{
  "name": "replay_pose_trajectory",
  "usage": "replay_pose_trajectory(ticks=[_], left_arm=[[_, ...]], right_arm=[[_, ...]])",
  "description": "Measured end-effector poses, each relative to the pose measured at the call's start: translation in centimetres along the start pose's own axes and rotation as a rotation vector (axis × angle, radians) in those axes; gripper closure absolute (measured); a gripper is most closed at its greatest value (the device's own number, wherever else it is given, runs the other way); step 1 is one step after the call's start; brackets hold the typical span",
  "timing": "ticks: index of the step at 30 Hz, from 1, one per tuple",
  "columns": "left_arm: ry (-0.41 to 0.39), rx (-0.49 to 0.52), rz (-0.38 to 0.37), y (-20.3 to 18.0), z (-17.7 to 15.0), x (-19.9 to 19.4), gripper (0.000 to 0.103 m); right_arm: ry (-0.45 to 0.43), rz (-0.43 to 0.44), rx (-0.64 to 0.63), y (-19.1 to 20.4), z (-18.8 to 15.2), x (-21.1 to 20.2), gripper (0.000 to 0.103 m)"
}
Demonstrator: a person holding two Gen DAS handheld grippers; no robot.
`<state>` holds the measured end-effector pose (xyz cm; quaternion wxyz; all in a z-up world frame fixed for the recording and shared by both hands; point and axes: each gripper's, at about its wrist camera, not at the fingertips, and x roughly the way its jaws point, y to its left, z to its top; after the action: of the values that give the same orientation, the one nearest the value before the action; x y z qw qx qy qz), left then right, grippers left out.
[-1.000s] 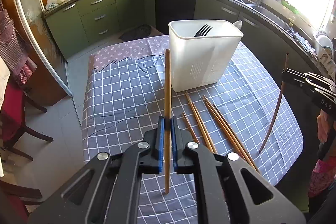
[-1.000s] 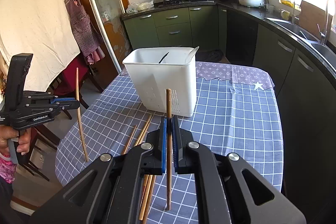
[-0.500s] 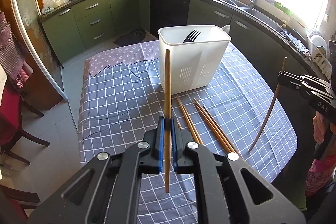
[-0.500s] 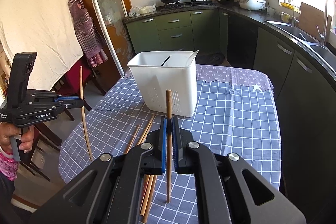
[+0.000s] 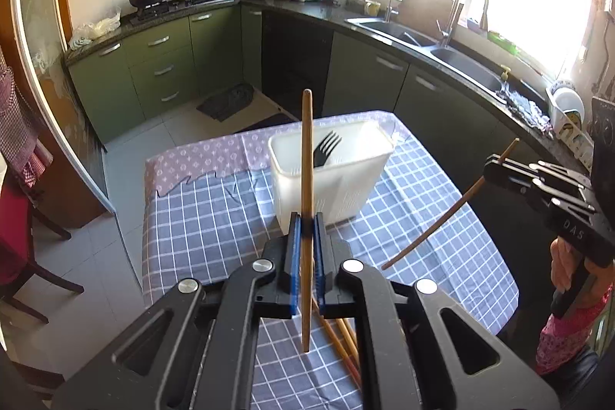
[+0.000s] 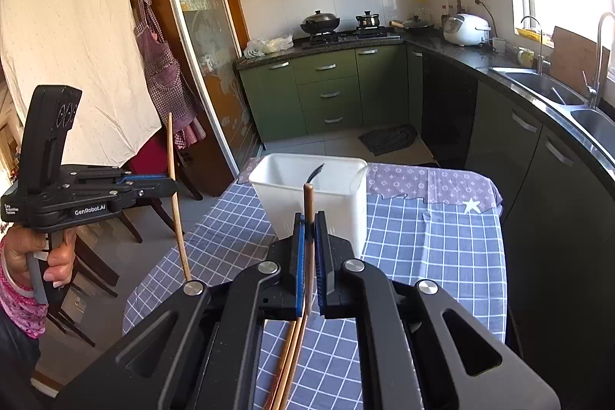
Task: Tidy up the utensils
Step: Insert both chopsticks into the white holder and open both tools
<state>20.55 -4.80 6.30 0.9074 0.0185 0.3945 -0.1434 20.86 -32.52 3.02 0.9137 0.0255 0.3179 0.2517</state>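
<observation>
Two chopsticks are up in the air, one per gripper, and I'm using the white utensil bin (image 5: pixel 330 175) as my reference point. My left gripper (image 5: pixel 306 218) has its blue pads pinched tight on a chopstick (image 5: pixel 306 156) that stands nearly upright; its top pokes above the bin's rim in my left wrist view and its bottom end hangs below the pads on my side of the bin, clear of the checked tablecloth (image 5: pixel 215 218). My right gripper (image 6: pixel 309 218) is clamped the same way on a second chopstick (image 6: pixel 308 202), also close to vertical, with the bin right behind it. From the left camera that second stick looks slanted, off to the right of the bin and not touching it.

Inside the bin I can see a black fork (image 5: pixel 326 148) leaning against the wall. A few loose chopsticks (image 5: pixel 344 337) lie flat on the cloth on the near side of the bin, partly hidden under my left gripper's body. Both held sticks are outside the bin, apart from its walls as far as I can tell.
</observation>
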Motion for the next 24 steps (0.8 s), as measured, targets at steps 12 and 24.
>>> replay_pose_trajectory(ticks=[12, 24], left_arm=[[-0.302, -0.051, -0.019, -0.8, 10.6, -1.6, 0.096], [-0.195, -0.057, 0.084, 0.3, 9.5, 7.9, 0.096]], right_arm=[[-0.031, -0.005, -0.068, 1.7, 4.0, -1.6, 0.097], [-0.068, -0.019, -0.057, 1.0, 6.2, -3.5, 0.097]])
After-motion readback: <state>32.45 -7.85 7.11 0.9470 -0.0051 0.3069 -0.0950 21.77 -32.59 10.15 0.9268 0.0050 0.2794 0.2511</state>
